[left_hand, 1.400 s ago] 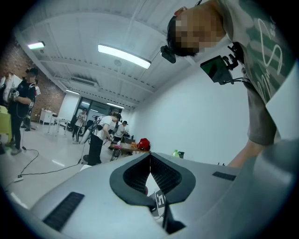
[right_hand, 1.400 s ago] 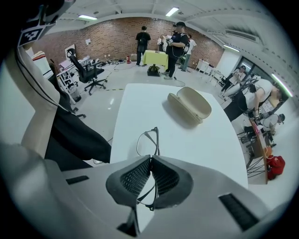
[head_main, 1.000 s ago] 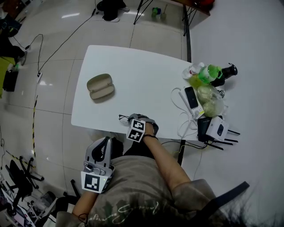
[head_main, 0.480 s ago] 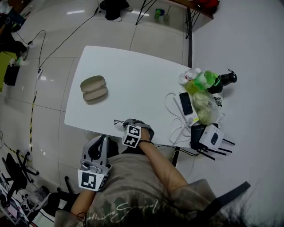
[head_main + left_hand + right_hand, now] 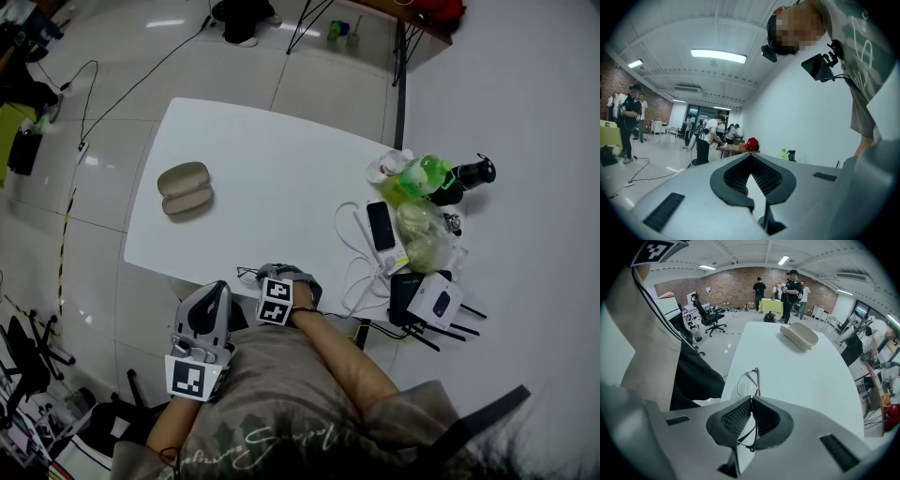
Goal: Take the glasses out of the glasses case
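Pulled nearer the desk (image 5: 281,178) edge than a second ago, right gripper (image 5: 750,401) jaws clenched on the glasses (image 5: 749,380), open glasses case (image 5: 800,336) well ahead, left gripper (image 5: 751,160) jaws closed, empty; removal seemingly done, set-down left.

L tongs (image 5: 217,292) are held low, close to the L side of the torso and off the near edge of the bench (image 5: 141,255), tips pointing away from the body. In the left gripper view the L tongs (image 5: 750,156) have both jaws together, w/ nothing between them. R forearm (image 5: 335,343) reaches fwd from the chest, the wrist at the bench's near edge. R tongs (image 5: 269,276) are over that edge; in the right gripper view the R tongs (image 5: 751,400) are closed on the thin frame of the glasses (image 5: 748,382).
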Available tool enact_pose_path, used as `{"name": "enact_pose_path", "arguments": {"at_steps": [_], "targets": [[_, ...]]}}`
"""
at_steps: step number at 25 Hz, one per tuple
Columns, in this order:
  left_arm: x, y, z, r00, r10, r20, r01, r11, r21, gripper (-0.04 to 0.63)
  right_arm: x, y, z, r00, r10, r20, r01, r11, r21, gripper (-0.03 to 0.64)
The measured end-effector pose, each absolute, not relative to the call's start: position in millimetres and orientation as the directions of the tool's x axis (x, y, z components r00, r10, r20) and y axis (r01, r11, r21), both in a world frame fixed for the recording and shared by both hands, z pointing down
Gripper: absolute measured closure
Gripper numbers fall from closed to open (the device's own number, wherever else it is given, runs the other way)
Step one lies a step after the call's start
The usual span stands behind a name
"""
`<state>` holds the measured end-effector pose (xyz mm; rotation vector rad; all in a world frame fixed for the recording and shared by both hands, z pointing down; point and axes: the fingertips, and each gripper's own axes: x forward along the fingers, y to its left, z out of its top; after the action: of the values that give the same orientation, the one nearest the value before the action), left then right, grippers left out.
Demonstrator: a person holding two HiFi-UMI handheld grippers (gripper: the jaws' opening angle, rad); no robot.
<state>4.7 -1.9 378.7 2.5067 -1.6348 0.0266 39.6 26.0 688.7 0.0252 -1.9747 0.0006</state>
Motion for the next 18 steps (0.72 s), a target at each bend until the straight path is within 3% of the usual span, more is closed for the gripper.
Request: {"name": "enact_pose_path", "arguments": {"at_steps": [5,18], "targets": [[24.6,-11.7,368.8,0.399,-0.916,0.039,-0.91,-0.39,0.141,0.586,56.9,23.6,687.1,-0.402,-0.01,0.916,-0.016,1.0,0.004,0.592],[59.1,-12.2,381.9,0.426,-0.9,0.09,-0.901,-0.413,0.13,0.586,103.2,22.3,687.5,-0.395,-0.029,0.918,-0.075,0.997,-0.001,0.592]]}}
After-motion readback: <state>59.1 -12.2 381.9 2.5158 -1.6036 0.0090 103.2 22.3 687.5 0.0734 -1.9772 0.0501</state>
